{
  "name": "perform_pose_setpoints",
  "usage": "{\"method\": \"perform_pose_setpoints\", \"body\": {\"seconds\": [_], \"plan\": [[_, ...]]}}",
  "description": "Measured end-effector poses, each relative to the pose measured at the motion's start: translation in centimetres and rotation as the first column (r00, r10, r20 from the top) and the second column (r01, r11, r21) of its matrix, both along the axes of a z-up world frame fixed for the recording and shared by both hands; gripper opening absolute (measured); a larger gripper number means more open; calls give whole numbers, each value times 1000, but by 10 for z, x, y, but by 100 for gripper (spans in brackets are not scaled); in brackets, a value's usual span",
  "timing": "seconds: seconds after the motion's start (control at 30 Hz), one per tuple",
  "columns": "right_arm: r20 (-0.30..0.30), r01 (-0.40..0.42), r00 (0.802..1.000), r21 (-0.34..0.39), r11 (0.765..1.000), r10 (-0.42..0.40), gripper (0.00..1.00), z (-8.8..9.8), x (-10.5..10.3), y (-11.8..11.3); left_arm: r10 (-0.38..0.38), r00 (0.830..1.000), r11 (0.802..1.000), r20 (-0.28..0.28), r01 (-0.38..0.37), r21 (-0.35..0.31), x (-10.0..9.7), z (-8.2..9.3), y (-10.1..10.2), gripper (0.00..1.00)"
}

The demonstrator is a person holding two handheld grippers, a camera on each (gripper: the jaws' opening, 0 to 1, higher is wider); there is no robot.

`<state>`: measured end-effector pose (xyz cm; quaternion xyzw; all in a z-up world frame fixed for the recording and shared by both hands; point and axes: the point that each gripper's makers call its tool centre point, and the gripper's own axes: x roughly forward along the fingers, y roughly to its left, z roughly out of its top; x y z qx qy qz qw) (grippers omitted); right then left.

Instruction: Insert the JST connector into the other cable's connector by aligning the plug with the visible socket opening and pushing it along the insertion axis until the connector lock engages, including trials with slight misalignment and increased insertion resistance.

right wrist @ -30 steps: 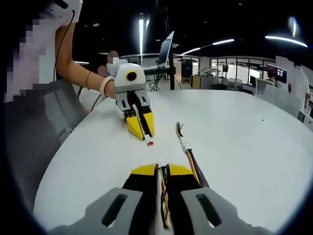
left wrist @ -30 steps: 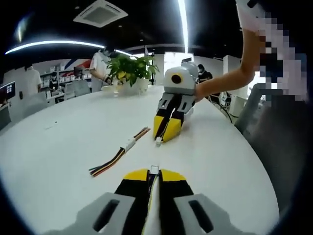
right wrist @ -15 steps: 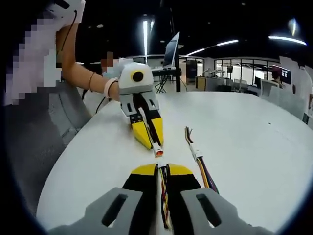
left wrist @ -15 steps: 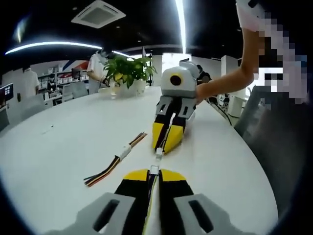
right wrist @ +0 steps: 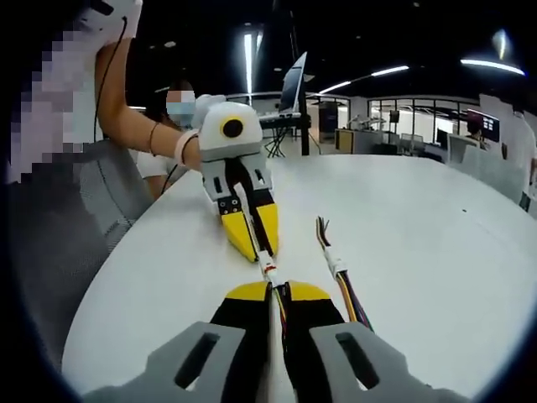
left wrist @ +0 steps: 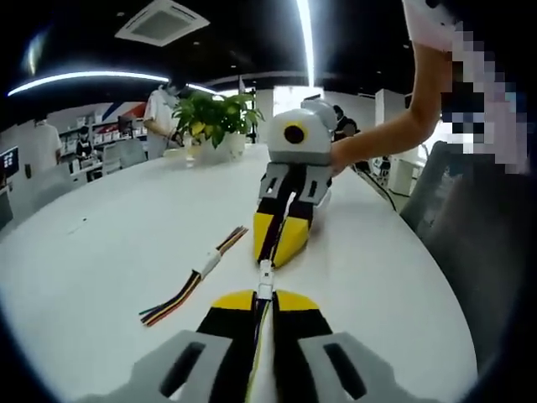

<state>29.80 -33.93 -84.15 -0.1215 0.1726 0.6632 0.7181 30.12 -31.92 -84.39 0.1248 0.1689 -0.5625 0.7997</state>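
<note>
My left gripper (left wrist: 265, 295) is shut on a cable whose small white JST connector (left wrist: 264, 290) sticks out at its tips. Facing it, my right gripper (left wrist: 276, 245) comes in from above, shut on the other cable, its white connector (left wrist: 265, 270) touching or nearly touching mine. In the right gripper view my right gripper (right wrist: 275, 290) holds coloured wires between its shut jaws, its connector (right wrist: 270, 274) meeting the connector at the left gripper's (right wrist: 254, 243) tips. Whether the two connectors are mated I cannot tell.
A spare cable with a white connector and coloured wires (left wrist: 199, 274) (right wrist: 338, 273) lies on the round white table (left wrist: 117, 235). A potted plant (left wrist: 214, 117) stands at the far edge. A person's arm (left wrist: 377, 138) and a grey chair (left wrist: 487, 243) are beside the table.
The two grippers have closed the gap between them; the connectors, apart a second ago, now meet tip to tip. The spare cable lies as before.
</note>
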Motion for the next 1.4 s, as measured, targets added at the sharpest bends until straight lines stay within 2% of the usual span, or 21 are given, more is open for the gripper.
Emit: {"method": "perform_pose_setpoints", "body": {"seconds": [0.17,0.37,0.73,0.87,1.27,1.4], "plan": [[-1,-2,1000,-9,1000,2,3,-1,-1,0,11,1000,1000,-9,-11,-16,0,1,-1,0],[2,-5,1000,-11,1000,5,3,-1,0,0,0,1000,1000,7,0,14,0,2,-2,0],[19,-16,1000,-28,999,17,3,-1,1,0,-17,1000,999,11,17,29,-1,3,-3,0],[29,-20,999,-55,998,22,3,-5,1,-1,-15,1000,1000,6,15,15,-1,6,-4,0],[-8,-6,1000,-47,999,5,3,-5,0,0,-51,998,999,27,50,20,-4,9,-6,0],[-30,8,1000,-13,1000,-9,3,0,2,-1,-44,999,999,26,44,7,-3,12,-5,0]]}}
